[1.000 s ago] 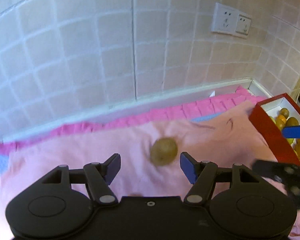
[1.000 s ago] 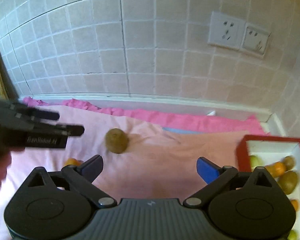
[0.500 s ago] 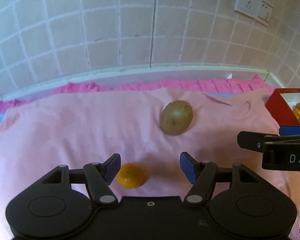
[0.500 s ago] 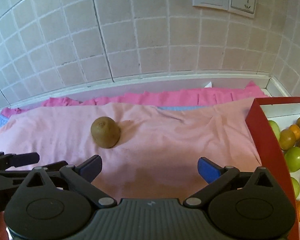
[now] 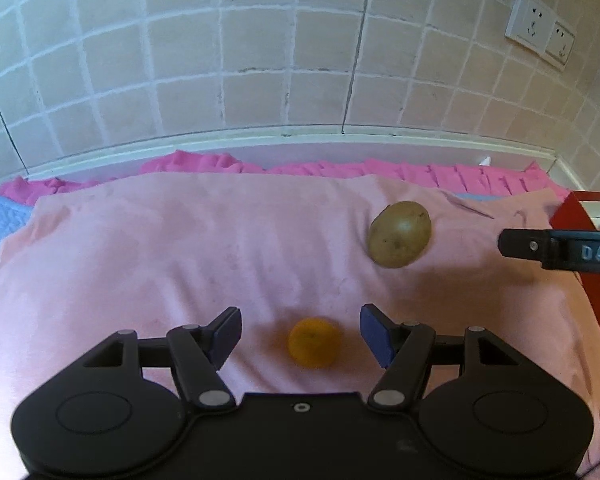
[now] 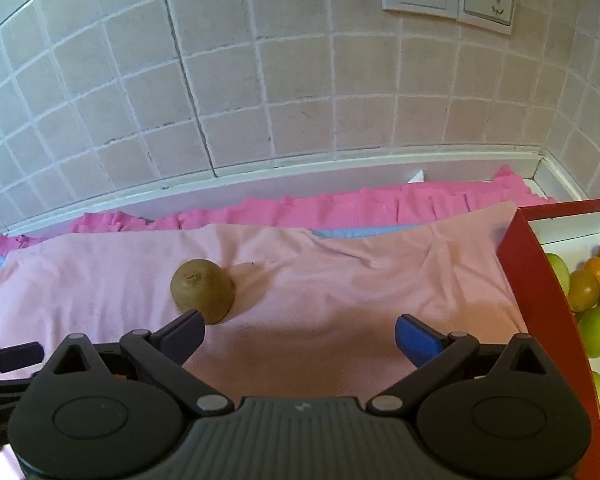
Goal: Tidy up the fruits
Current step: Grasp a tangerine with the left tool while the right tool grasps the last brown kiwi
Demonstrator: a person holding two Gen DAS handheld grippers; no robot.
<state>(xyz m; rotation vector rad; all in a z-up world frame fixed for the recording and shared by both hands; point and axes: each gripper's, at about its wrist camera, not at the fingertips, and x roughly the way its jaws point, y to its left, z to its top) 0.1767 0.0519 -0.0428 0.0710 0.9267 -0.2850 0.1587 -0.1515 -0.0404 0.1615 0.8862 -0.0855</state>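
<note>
The left tongs [image 5: 300,334] hang spread over the pink cloth [image 5: 180,248] on the desk, a small orange [image 5: 314,342] sitting between the pads (not touched by either). The kiwi [image 5: 400,234] lies further off to the right on the cloth. The right tongs [image 6: 300,336] are spread wide and empty, the kiwi just past their left pad, and the red box [image 6: 540,280] of fruit sits at the right.
</note>
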